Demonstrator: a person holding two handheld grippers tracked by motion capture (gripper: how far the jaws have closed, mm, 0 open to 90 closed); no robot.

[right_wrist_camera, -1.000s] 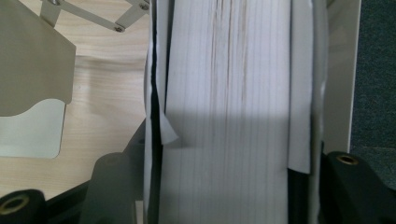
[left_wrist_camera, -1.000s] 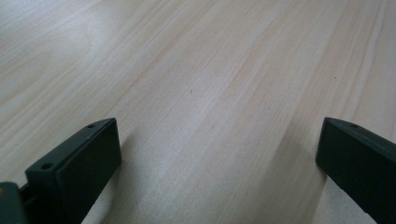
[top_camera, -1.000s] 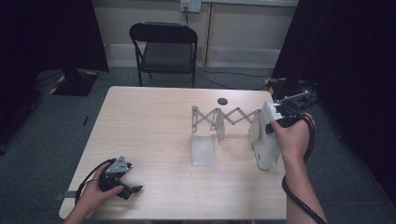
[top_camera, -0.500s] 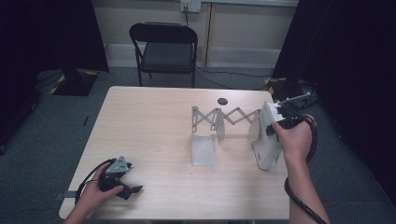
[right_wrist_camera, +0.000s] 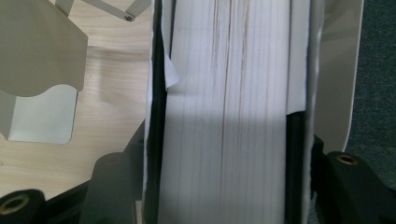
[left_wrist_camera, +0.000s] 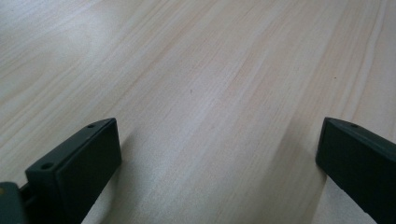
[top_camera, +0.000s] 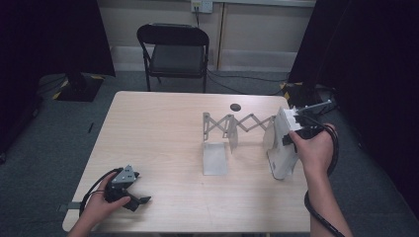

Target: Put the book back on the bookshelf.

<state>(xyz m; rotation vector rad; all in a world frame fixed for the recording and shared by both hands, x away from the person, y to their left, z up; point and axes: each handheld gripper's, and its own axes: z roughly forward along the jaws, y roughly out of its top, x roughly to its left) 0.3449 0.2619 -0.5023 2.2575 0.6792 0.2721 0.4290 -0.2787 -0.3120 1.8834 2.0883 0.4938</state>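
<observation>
The right claw is clamped on a thick white book, its black jaws pressing on the two covers, as the right gripper view shows the page block between them. The book stands upright, slightly tilted, at the right end of the grey metal expanding book rack, just beside the rack's right end plate. I think it is held by the covers so that it can be set upright in the rack without opening. The left claw rests on the light wooden tabletop near the front left corner, well apart from the rack; its jaws stand apart with nothing between them, so it seems to wait.
</observation>
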